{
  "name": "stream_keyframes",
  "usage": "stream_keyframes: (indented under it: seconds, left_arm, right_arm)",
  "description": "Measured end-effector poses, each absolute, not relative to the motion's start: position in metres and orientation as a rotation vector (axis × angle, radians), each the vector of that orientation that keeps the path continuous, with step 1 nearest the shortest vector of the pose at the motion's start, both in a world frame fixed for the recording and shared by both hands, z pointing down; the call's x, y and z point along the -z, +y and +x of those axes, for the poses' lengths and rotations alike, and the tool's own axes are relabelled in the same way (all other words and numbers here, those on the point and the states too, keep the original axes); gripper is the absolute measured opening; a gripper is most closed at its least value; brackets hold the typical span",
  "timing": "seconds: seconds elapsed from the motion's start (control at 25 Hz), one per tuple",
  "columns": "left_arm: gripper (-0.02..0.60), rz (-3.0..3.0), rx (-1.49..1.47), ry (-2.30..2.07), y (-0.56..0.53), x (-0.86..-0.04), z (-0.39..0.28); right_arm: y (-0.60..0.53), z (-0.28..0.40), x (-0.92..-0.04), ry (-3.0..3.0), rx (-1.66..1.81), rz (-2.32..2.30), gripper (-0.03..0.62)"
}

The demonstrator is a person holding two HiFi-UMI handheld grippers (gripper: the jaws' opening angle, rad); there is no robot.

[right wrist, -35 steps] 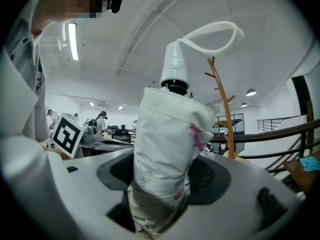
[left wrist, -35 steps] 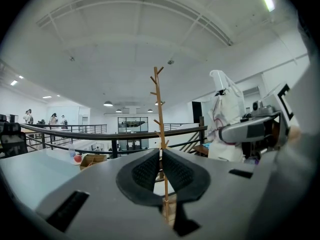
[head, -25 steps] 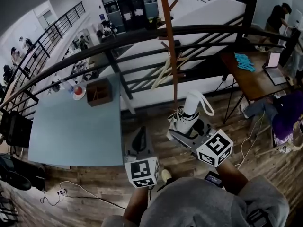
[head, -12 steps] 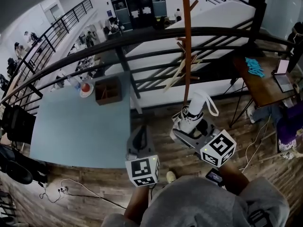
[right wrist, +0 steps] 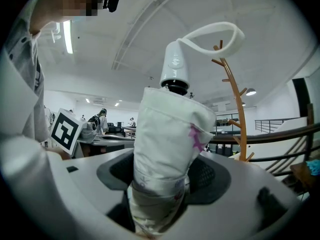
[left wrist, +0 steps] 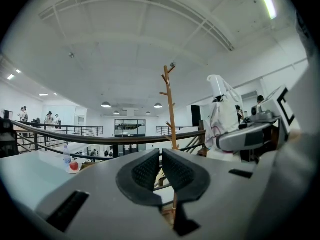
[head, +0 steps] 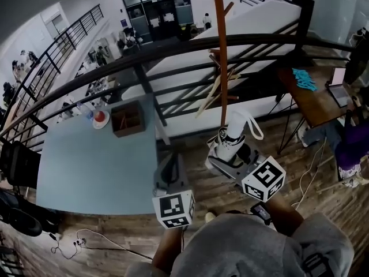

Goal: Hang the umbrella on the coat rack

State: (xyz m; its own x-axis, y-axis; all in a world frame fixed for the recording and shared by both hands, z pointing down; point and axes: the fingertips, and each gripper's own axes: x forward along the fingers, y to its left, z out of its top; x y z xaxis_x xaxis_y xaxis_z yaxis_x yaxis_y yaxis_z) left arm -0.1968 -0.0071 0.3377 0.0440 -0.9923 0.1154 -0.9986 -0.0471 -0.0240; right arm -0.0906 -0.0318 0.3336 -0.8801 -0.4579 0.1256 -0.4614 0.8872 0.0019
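Little has changed since a moment ago: the right tongs [head: 226,156] still grip the folded white umbrella [head: 232,133] upright, near the pole of the coat rack [head: 219,51]. Left tongs [head: 169,169] are closed on nothing, beside the table [head: 86,166].

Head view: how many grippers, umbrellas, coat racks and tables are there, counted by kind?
Grippers: 2, left gripper and right gripper
Umbrella: 1
Coat rack: 1
Tables: 2, blue table and wooden desk
Total: 6
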Motion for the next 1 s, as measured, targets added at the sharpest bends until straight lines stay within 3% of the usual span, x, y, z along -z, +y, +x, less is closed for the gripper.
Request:
stream_keyframes:
  seconds: [1.0]
  left_arm:
    - [0.028, 2.258, -0.092, -2.112, -0.006, -0.33, -0.201]
  right_arm:
    - [-0.035, -0.102, -0.323, -2.897, 0.015, 0.753, 0.305]
